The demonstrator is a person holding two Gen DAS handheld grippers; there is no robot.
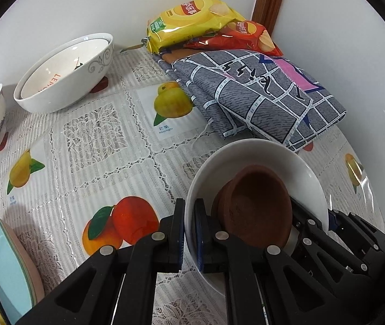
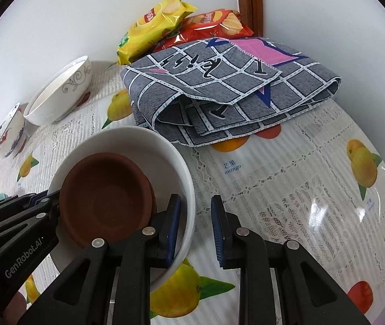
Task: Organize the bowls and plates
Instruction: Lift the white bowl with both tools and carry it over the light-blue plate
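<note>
Nearby, white bowl (image 1: 260,159) on the counter (image 1: 105,146) holding tilted brown clay dish (image 1: 257,211), left hand-held gripper (image 1: 189,233) clamped on its near-left rim, right hand-held gripper (image 2: 195,233) parted astride its right rim, folded grey cloth (image 2: 233,89) beyond.

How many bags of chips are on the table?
2. A yellow chip bag lies at the back by the wall, and a red chip bag sits beside it, partly tucked under it, behind the folded grey cloth. More could be hidden behind the cloth.
</note>
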